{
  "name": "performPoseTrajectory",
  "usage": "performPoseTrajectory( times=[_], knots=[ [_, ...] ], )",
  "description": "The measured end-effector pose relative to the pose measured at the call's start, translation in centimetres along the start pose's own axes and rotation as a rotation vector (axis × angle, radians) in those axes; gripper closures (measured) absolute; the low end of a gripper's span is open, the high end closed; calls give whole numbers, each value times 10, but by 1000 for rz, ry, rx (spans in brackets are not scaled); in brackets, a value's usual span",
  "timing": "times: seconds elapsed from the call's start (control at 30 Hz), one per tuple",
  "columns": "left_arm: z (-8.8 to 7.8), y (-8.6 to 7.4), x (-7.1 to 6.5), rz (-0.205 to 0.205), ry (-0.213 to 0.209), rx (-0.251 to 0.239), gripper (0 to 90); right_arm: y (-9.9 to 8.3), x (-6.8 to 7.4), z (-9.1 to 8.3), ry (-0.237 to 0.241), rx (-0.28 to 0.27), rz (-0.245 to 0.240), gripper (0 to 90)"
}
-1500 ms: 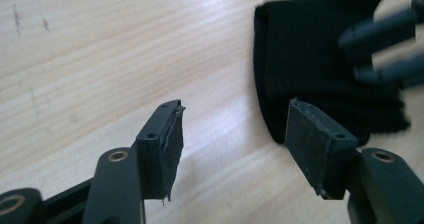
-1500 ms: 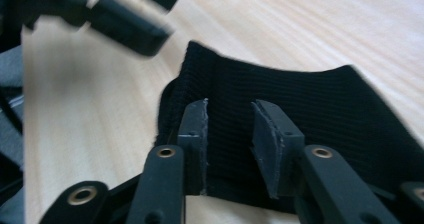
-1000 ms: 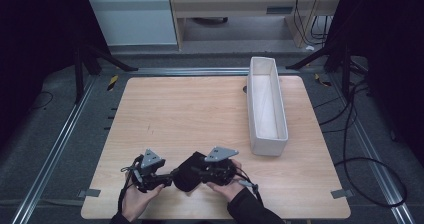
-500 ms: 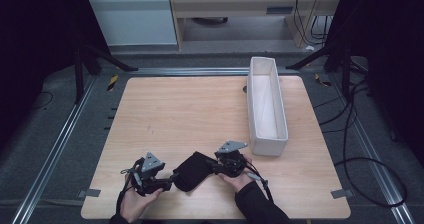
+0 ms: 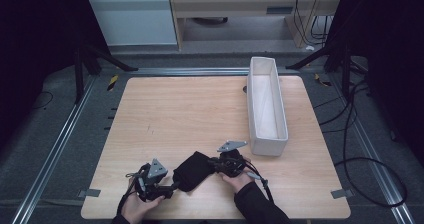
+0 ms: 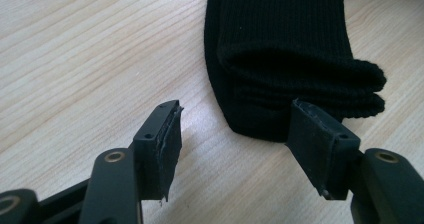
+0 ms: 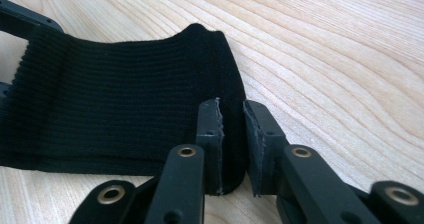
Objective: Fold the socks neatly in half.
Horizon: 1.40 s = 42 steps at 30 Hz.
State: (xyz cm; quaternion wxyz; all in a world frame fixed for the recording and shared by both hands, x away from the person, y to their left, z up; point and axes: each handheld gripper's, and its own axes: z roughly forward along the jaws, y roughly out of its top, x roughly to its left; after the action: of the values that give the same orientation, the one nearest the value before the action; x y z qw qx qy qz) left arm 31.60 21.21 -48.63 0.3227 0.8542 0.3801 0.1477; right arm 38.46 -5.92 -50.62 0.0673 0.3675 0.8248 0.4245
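Lower centre of the high view: a folded black ribbed sock (image 5: 192, 170) lies on the wooden bench (image 5: 185, 114), between the two claws.
Right claw (image 7: 232, 134): clenched on the sock's folded edge, a thin layer of knit pinched between the pads; in the high view it sits at the sock's right end.
Left claw (image 6: 232, 134): released, jaws spread wide, one pad just at the sock's cuff end and the other over bare wood.
Sock's look: dark ribbed knit, doubled over, layered cuff edges showing in the left gripper view; soft and limp by my judgement.
Risk: the right claw's bite looks shallow, so a pull could slip the fabric free.
Risk: if the left claw closes where it is, it may catch one layer and let the fold open.
Upper right: a long white fabric bin (image 5: 266, 106), well apart from the sock.
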Motion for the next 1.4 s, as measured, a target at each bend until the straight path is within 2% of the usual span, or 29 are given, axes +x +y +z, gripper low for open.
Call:
performPoseTrajectory(
  times=[0.13, 0.23, 0.3, 0.5, 0.67, 0.87, 1.07, 1.23, 1.4],
  knots=[
    [4, 3, 0, -10, 8, -11, 372, 5, -1, -6, -11, -29, -28, 802],
    [8, 6, 1, -11, 18, -13, 373, 13, 4, -14, -17, -77, -83, 802],
    [10, 7, 1, -23, 25, -21, 373, 19, 9, -19, 5, -116, -115, 803],
    [14, 10, 3, -49, 34, -30, 371, 28, 28, -21, 67, -153, -191, 805],
    [17, 11, 6, -51, 38, -30, 369, 31, 45, -14, 107, -143, -245, 807],
    [18, 11, 7, -50, 38, -24, 364, 28, 58, -4, 156, -109, -283, 807],
    [17, 8, 9, -51, 44, -11, 363, 22, 63, 5, 196, -65, -294, 802],
    [14, 7, 11, -44, 49, -3, 370, 18, 65, 9, 204, -44, -288, 788],
    [-2, 6, 23, -93, 73, -45, 373, 17, 65, 10, 202, -36, -274, 748]
  ],
)
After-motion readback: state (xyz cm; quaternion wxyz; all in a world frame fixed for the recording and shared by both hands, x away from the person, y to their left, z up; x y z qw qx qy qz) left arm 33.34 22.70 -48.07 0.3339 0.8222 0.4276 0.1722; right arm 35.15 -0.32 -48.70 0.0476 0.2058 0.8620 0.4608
